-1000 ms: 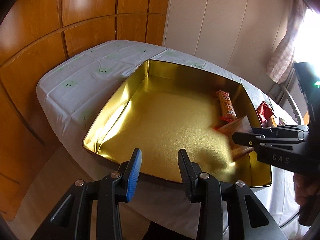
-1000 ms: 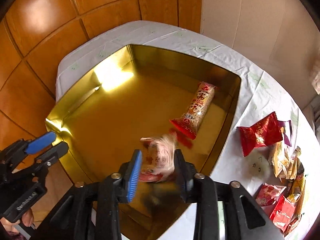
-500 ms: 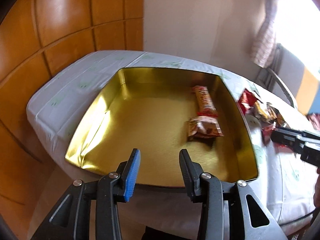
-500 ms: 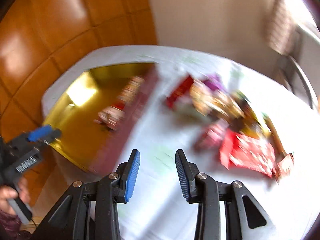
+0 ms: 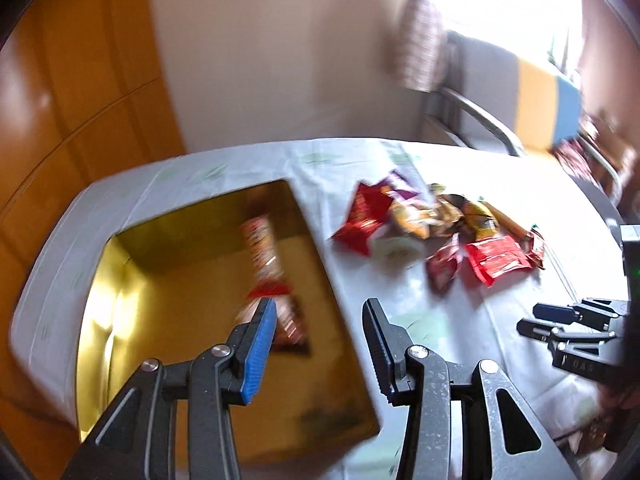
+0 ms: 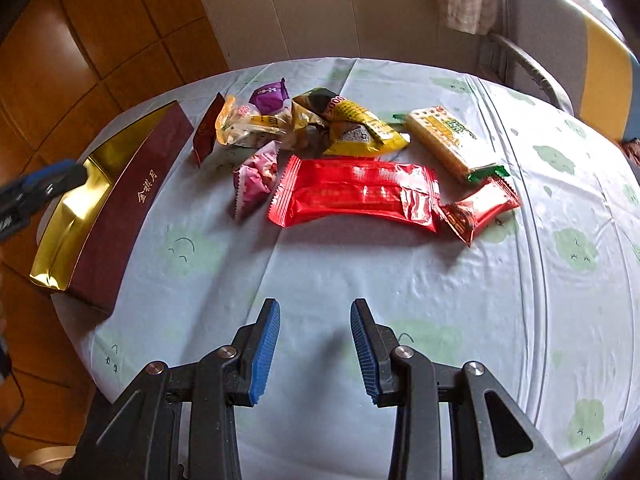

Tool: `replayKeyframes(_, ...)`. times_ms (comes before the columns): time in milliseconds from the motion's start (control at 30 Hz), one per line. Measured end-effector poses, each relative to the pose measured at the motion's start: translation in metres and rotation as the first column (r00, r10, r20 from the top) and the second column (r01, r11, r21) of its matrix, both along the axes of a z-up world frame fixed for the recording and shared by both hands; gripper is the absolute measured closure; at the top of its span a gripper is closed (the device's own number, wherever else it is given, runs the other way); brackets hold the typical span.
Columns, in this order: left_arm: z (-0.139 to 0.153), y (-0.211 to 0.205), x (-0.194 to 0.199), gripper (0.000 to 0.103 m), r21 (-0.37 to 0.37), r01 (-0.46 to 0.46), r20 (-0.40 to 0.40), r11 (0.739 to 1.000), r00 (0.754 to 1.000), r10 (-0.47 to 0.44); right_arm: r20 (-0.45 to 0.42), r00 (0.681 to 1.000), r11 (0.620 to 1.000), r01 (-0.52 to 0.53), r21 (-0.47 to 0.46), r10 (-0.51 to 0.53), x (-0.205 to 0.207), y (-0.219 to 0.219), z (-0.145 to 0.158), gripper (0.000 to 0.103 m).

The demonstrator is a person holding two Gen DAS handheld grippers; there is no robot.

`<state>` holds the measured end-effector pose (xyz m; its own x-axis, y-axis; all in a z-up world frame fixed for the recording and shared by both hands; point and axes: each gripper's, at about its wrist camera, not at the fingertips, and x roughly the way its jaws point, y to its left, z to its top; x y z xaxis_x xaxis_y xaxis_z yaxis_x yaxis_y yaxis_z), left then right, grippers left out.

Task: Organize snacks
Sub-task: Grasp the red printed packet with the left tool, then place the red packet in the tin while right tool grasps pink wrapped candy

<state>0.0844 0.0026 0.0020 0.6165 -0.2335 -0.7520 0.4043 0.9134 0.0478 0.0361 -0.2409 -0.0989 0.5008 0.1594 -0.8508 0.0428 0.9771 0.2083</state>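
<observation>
Both empty: right hand-held gripper point(image 6: 315, 354) part-open over bare bench point(image 6: 400, 280), lined up on the loose snack pile point(image 6: 352, 160) beside the gold box point(image 6: 120, 208); left hand-held gripper point(image 5: 318, 344) opening over the box edge, two snacks point(image 5: 266, 272) already inside, likely for next pick.

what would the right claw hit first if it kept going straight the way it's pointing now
Probably the bare pale patterned tablecloth just ahead of the open, empty right claw. The long shiny red snack wrapper lies further along that line, though depth is uncertain.
</observation>
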Motion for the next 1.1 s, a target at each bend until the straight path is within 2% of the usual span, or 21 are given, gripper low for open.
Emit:
replayKeyframes(100,-0.002,-0.025,0.023,0.054,0.037,0.087,-0.007,0.996,0.996,-0.087,0.0,1.0,1.0,0.002,0.015,-0.002,-0.002,-0.004,-0.004,0.065)
replayKeyframes(167,-0.005,-0.041,0.04,0.034,0.062,0.138,-0.019,0.989,0.99,-0.137,-0.003,1.0,1.0,0.003,0.029,-0.003,0.0,-0.008,-0.01,0.065)
replayKeyframes(233,-0.01,-0.052,0.054,0.025,0.099,0.171,-0.015,0.98,0.985,-0.171,0.003,1.0,0.999,0.003,0.04,-0.003,-0.004,-0.009,-0.009,0.065)
replayKeyframes(300,-0.017,-0.064,0.07,0.026,0.161,0.191,-0.02,0.968,0.982,-0.19,0.006,1.0,0.999,0.002,0.044,-0.002,-0.006,-0.011,-0.009,0.065)
replayKeyframes(433,-0.031,-0.078,0.098,0.027,0.193,0.242,-0.08,0.951,0.97,-0.231,0.007,1.0,0.998,0.001,0.058,-0.001,-0.005,-0.012,-0.009,0.065)
replayKeyframes(633,-0.056,-0.102,0.121,0.028,0.298,0.331,-0.143,0.895,0.943,-0.301,0.007,1.0,0.997,0.004,0.075,-0.004,-0.004,-0.015,-0.009,0.064)
replayKeyframes(700,-0.062,-0.106,0.127,0.028,0.306,0.334,-0.158,0.892,0.941,-0.298,0.008,1.0,0.997,0.003,0.075,-0.004,-0.005,-0.015,-0.009,0.064)
replayKeyframes(733,-0.066,-0.108,0.132,0.031,0.3,0.332,-0.17,0.894,0.941,-0.292,0.008,1.0,0.997,0.003,0.076,-0.004,-0.005,-0.015,-0.009,0.064)
replayKeyframes(800,-0.072,-0.11,0.14,0.045,0.286,0.326,-0.195,0.901,0.94,-0.279,0.01,1.0,0.997,0.002,0.078,-0.002,-0.005,-0.015,-0.01,0.064)
replayKeyframes(833,-0.076,-0.11,0.141,0.06,0.273,0.327,-0.211,0.905,0.938,-0.276,0.012,1.0,0.997,0.0,0.078,-0.001,-0.005,-0.016,-0.01,0.064)
replayKeyframes(867,-0.08,-0.111,0.142,0.069,0.263,0.326,-0.225,0.908,0.936,-0.27,0.013,1.0,0.997,-0.001,0.078,0.0,-0.005,-0.016,-0.01,0.064)
replayKeyframes(900,-0.081,-0.111,0.141,0.069,0.261,0.32,-0.218,0.911,0.939,-0.267,0.015,1.0,0.997,-0.002,0.079,0.001,-0.006,-0.016,-0.01,0.064)
replayKeyframes(967,-0.077,-0.108,0.137,0.071,0.208,0.314,-0.213,0.926,0.939,-0.27,0.017,1.0,0.997,-0.003,0.082,0.002,-0.006,-0.016,-0.011,0.064)
replayKeyframes(1100,-0.054,-0.094,0.117,0.071,0.114,0.284,-0.167,0.952,0.95,-0.263,0.013,1.0,0.997,-0.01,0.072,0.009,-0.005,-0.015,-0.01,0.064)
